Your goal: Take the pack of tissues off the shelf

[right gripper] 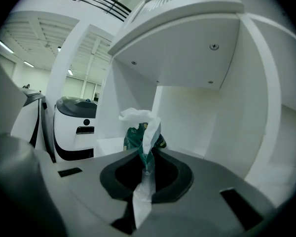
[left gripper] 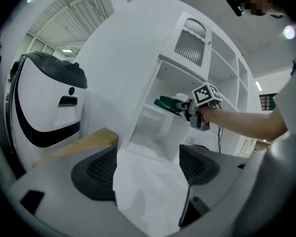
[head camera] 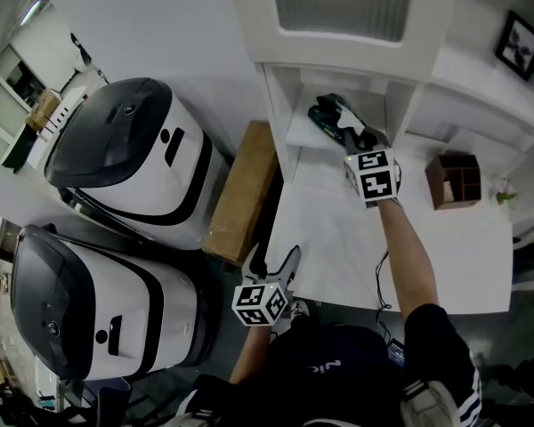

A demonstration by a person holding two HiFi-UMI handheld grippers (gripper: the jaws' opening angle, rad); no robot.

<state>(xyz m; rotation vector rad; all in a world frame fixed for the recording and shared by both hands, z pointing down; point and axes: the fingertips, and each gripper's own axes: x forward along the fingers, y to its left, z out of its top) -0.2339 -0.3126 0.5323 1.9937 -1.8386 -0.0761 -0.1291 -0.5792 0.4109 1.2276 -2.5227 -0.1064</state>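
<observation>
Right gripper (right gripper: 147,167) is pinching the green tissue pack (right gripper: 138,137) by its edge, inside the shelf (head camera: 303,139); left gripper (left gripper: 148,167) is hovering spread, tabletop (left gripper: 148,201) below it.

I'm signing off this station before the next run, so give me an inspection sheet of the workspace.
Surface: white desk below a white shelf.
Job's things: green pack of tissues at the shelf opening, pinched at its edge.
Clutter: wooden organizer on the desk's right side.
Grippers: right gripper shut on the pack; left gripper open, empty, by the desk's near edge.
Cables: thin black cable hanging off the desk's front.
Surroundings: two white-and-black machines, brown box beside them; framed picture on the wall.
</observation>
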